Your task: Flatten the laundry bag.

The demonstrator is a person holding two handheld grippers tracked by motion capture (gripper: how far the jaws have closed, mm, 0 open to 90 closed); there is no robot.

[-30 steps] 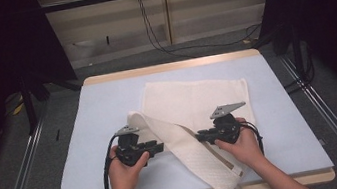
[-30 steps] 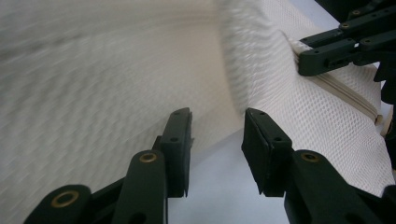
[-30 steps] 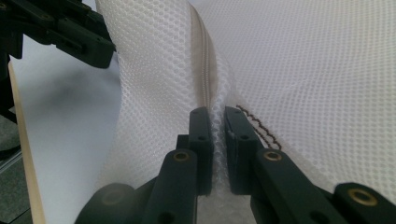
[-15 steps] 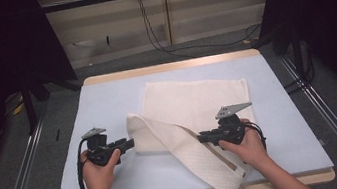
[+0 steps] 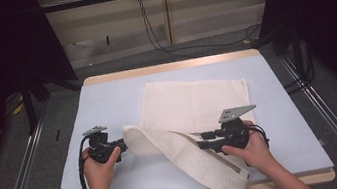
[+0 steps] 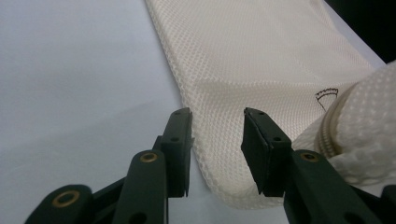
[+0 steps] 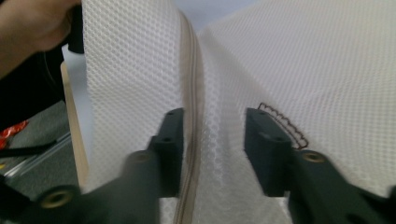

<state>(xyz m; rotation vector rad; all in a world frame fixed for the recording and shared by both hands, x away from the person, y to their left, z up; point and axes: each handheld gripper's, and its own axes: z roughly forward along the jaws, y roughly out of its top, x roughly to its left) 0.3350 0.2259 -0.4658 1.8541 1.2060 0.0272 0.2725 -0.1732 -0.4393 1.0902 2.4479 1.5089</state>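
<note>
The mesh bag [image 5: 195, 116] lay on the table [image 5: 107, 103]. The right gripper [image 7: 212, 140] had just been opening, fabric loose between its jaws; the left gripper [image 6: 217, 149] stood open at the fold. Pinching the bag's edge squarely seemed wise.

the bag [image 5: 193, 106] is cream mesh cloth, dimpled and matt, with a woven beige zip [image 7: 189, 70]. the table [image 5: 106, 98] has a smooth pale-blue matt top and a wooden rim.
</note>
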